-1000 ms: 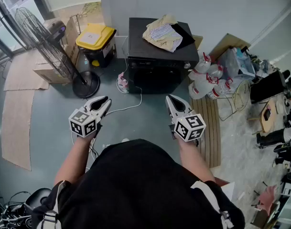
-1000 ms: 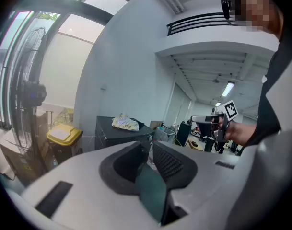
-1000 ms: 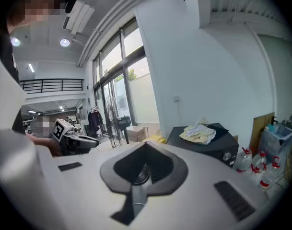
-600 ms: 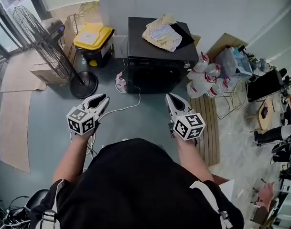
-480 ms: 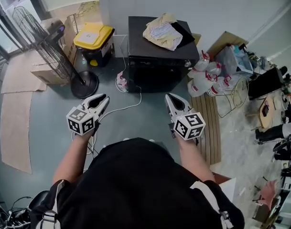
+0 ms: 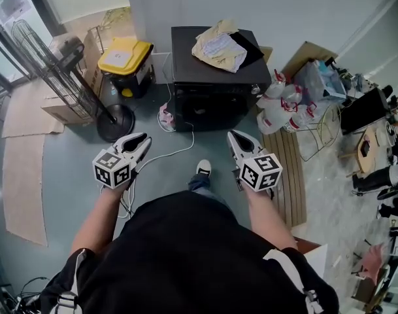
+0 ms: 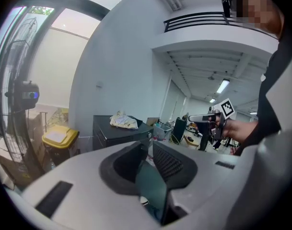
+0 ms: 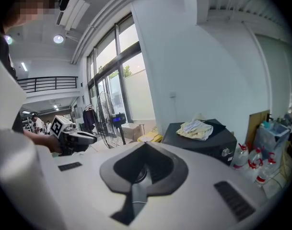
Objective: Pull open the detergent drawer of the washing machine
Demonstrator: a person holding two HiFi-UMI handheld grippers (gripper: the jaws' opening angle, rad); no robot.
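The black washing machine [image 6: 215,77] stands against the far wall with a crumpled yellow cloth [image 6: 218,48] on its top. Its dark front [image 6: 208,106] faces me, and I cannot make out the detergent drawer on it. My left gripper [image 6: 145,138] and right gripper [image 6: 232,135] hover side by side over the floor, well short of the machine. Both are shut with nothing between the jaws. In the left gripper view the machine [image 7: 119,132] shows beyond the shut left gripper [image 7: 148,145]. In the right gripper view the machine [image 8: 208,140] lies to the right of the shut right gripper [image 8: 145,145].
A yellow-lidded bin [image 6: 127,52] and a standing fan [image 6: 116,120] stand to the left of the machine. Several plastic jugs [image 6: 280,110] and a wooden slatted mat [image 6: 291,175] lie to its right. A white cable [image 6: 176,146] runs across the floor. My shoe [image 6: 202,168] is between the grippers.
A shoe has stepped forward into view between the grippers. Both grippers stay shut and hold about the same spots in the head view.
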